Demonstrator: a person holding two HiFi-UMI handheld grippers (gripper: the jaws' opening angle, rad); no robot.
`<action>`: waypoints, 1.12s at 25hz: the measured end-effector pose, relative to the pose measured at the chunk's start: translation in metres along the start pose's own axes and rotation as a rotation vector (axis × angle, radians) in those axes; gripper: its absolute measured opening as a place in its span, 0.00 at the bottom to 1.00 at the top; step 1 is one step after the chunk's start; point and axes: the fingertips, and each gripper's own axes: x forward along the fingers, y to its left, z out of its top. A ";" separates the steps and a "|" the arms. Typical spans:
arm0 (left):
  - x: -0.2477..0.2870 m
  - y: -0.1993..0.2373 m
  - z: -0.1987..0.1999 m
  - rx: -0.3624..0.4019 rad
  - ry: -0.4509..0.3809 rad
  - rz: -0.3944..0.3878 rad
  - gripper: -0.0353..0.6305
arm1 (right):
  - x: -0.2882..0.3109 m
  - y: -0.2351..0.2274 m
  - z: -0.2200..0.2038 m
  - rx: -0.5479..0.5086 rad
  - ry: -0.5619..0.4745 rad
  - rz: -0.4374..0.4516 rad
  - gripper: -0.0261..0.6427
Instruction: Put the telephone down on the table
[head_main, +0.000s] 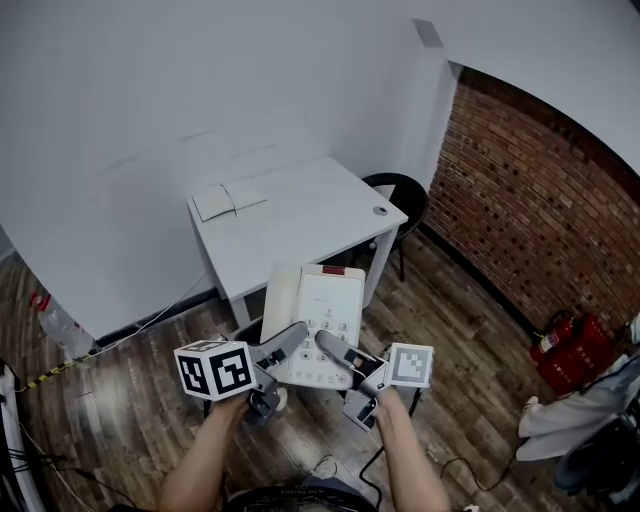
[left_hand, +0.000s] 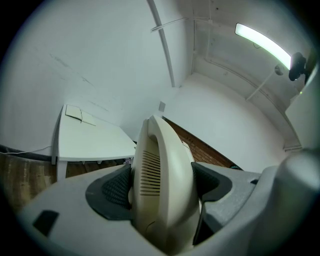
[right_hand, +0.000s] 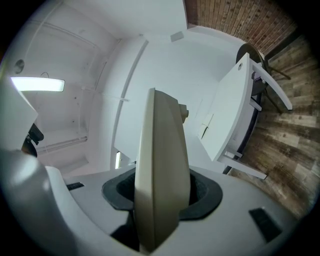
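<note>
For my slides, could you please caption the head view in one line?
The left hand-held gripper and right hand-held gripper hold a cream telephone above the floor, short of the white table.

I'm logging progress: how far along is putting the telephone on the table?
Done: the left gripper and right gripper are both shut on the telephone. In hand: it hangs in the air over the floor, short of the white table. Left: bring it over the table and set it down.
</note>
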 end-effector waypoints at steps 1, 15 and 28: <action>0.010 -0.001 0.001 -0.002 0.000 0.003 0.62 | -0.003 -0.004 0.009 -0.001 0.005 0.000 0.31; 0.103 -0.013 0.007 -0.007 -0.007 0.032 0.62 | -0.034 -0.047 0.089 -0.002 0.039 0.011 0.31; 0.182 0.031 0.029 -0.034 -0.010 0.039 0.62 | -0.011 -0.108 0.156 0.015 0.056 -0.014 0.31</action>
